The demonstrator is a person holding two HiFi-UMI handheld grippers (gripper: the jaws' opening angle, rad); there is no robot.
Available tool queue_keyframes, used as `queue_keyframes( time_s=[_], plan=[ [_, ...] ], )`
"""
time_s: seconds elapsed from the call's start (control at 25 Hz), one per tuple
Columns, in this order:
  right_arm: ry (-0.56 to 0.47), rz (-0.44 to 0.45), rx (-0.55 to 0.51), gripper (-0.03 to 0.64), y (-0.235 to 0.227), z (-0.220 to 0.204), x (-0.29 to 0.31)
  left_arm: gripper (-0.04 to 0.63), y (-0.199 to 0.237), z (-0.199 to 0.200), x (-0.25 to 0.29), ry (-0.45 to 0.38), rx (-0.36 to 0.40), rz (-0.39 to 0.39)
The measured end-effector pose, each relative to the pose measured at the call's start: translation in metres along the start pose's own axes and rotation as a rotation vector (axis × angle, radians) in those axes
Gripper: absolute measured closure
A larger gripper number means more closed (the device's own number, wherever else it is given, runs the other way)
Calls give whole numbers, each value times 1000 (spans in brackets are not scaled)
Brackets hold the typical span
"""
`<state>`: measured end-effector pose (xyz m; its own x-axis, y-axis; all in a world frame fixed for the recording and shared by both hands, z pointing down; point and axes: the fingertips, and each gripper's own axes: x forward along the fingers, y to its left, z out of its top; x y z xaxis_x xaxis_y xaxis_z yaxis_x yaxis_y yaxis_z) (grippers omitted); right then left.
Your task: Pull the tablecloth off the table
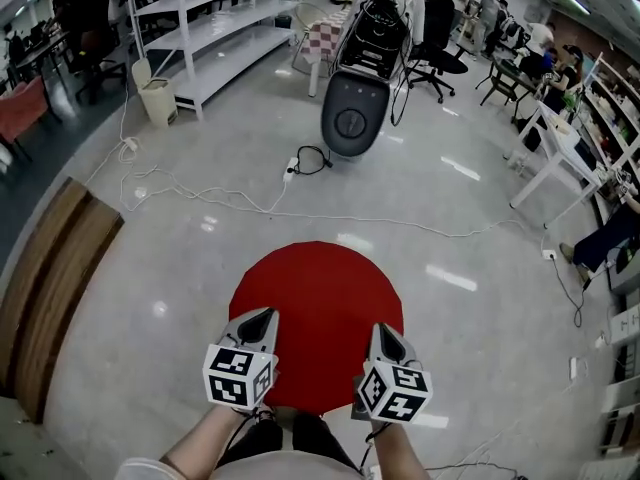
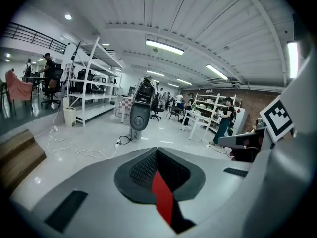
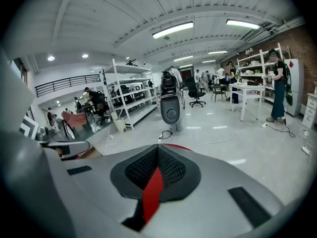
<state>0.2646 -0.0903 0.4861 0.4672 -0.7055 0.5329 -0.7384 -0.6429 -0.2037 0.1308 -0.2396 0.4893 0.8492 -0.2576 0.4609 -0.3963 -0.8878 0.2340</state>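
Observation:
A round red tablecloth [image 1: 318, 298] covers a small round table right in front of me. Both grippers hover over its near edge, side by side, pointing forward and down. My left gripper [image 1: 262, 315] is shut, its tip over the cloth's near left part. My right gripper [image 1: 384, 330] is also shut, over the near right part. In the left gripper view the closed jaws [image 2: 157, 150] show only a red sliver of cloth [image 2: 162, 198] through the slit below them. The right gripper view shows the same red strip [image 3: 151, 192] under its shut jaws [image 3: 157, 148]. I see no cloth pinched by either gripper.
A dark rounded robot base [image 1: 350, 116] stands on the glossy floor beyond the table, with cables [image 1: 200, 193] trailing to its left. White shelving [image 1: 215, 28] and a bin [image 1: 155, 98] stand far left, a wooden platform [image 1: 50, 278] at left, white desks [image 1: 560, 158] at right.

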Motion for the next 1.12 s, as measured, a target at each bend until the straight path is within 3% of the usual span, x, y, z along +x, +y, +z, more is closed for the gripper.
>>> queue_keyframes(
  time_s=[0.32, 1.12],
  plan=[
    [87, 31, 16, 592, -17, -31, 9, 577, -10, -36, 9, 69, -17, 43],
    [263, 78, -62, 592, 12, -86, 55, 577, 42, -122, 2, 191, -164, 134]
  ],
)
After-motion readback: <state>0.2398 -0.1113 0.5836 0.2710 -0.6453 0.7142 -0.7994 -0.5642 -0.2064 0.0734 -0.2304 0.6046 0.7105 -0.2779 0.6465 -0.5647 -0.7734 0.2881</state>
